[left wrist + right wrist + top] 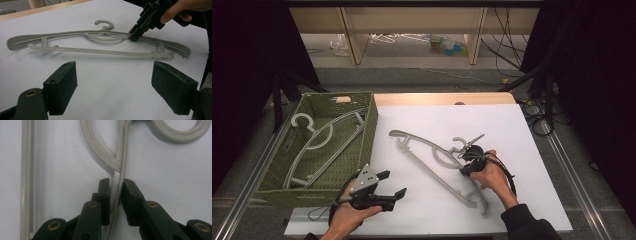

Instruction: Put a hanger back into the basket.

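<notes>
With the right gripper [116, 190] pinching the upper arm of the grey plastic coat hanger [432, 165] lying on the white tabletop sheet [512, 130], lift level so it can't swing or twist out. Left gripper [393, 184] hovers spread, empty, beside the green woven basket [371, 125]. Dark curtains flank; cables litter the floor behind.

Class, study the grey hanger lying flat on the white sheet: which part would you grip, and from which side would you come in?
Probably the thin upper arm of the grey hanger beside its hook, from straight above. It lies flat, so only a narrow bar fits between fingers. The right gripper is shut on exactly that bar.
</notes>
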Demonstrator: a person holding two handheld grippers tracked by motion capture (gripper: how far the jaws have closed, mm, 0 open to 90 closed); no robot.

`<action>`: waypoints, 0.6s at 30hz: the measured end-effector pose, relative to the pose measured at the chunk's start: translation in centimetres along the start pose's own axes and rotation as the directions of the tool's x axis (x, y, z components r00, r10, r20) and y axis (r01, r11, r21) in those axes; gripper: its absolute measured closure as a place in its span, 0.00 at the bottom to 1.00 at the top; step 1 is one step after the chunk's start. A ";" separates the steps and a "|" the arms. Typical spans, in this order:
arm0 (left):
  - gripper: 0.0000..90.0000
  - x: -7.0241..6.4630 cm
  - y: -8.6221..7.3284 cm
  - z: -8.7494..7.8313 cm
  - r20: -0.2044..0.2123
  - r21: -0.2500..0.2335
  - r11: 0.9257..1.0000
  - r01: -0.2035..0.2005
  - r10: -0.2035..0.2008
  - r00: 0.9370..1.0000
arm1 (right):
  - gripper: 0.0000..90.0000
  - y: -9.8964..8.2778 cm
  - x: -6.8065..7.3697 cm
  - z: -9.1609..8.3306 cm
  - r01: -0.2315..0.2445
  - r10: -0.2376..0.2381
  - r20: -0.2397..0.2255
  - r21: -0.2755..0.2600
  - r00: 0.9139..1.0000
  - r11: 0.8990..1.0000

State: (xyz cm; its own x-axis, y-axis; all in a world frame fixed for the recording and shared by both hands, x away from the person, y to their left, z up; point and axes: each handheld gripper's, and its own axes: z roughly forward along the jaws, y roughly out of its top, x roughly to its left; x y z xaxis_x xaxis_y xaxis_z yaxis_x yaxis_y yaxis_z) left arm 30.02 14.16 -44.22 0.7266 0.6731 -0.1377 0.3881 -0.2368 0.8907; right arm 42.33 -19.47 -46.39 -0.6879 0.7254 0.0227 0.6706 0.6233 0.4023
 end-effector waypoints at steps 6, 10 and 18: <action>0.23 0.0 0.0 -0.1 -0.005 0.004 1.000 -0.006 0.006 1.000 | 0.88 0.0 -0.1 -0.1 0.028 -0.028 -0.007 -0.002 1.000 1.000; 0.23 0.1 0.1 0.1 -0.004 0.006 1.000 -0.009 0.009 1.000 | 0.91 -0.1 -0.1 -0.3 0.057 -0.057 -0.015 0.001 0.998 0.998; 0.24 0.2 0.2 0.0 -0.007 0.000 1.000 -0.015 0.015 1.000 | 0.91 -0.3 0.5 -0.6 0.140 -0.139 -0.025 0.015 0.990 0.990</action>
State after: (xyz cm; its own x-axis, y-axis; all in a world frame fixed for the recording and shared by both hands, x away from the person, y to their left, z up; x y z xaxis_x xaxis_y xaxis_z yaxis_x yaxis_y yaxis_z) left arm 30.29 14.26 -44.09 0.7282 0.6745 -0.1214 0.3770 -0.2464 0.8928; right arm 41.63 -19.42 -45.97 -0.7814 0.6240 -0.0106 0.5719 0.7228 0.3878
